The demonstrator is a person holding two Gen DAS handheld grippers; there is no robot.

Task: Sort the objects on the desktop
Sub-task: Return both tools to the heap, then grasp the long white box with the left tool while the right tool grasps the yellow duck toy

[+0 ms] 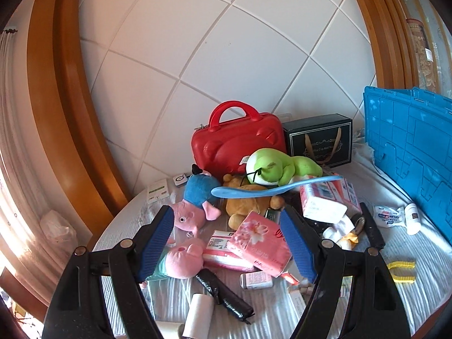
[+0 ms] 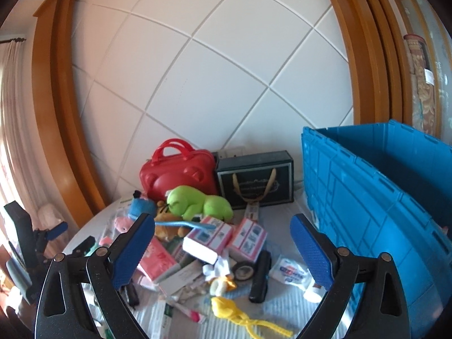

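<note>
A pile of objects lies on a white striped cloth (image 1: 423,268). It holds a green frog plush (image 1: 278,166), a pink pig plush (image 1: 192,216), a brown bear plush (image 1: 248,203), a pink tissue pack (image 1: 258,243) and white-pink boxes (image 2: 207,238). My left gripper (image 1: 228,240) is open above the pig plush and tissue pack, holding nothing. My right gripper (image 2: 223,250) is open above the boxes, holding nothing. The left gripper also shows at the left edge of the right wrist view (image 2: 56,230).
A red case (image 1: 237,141) and a dark gift box (image 1: 319,139) stand against the white tiled wall. A big blue crate (image 2: 381,197) stands at the right. A white bottle (image 1: 412,219), black rolls (image 2: 260,276), a blue shoehorn (image 1: 271,188) and a yellow cord (image 2: 240,315) lie around.
</note>
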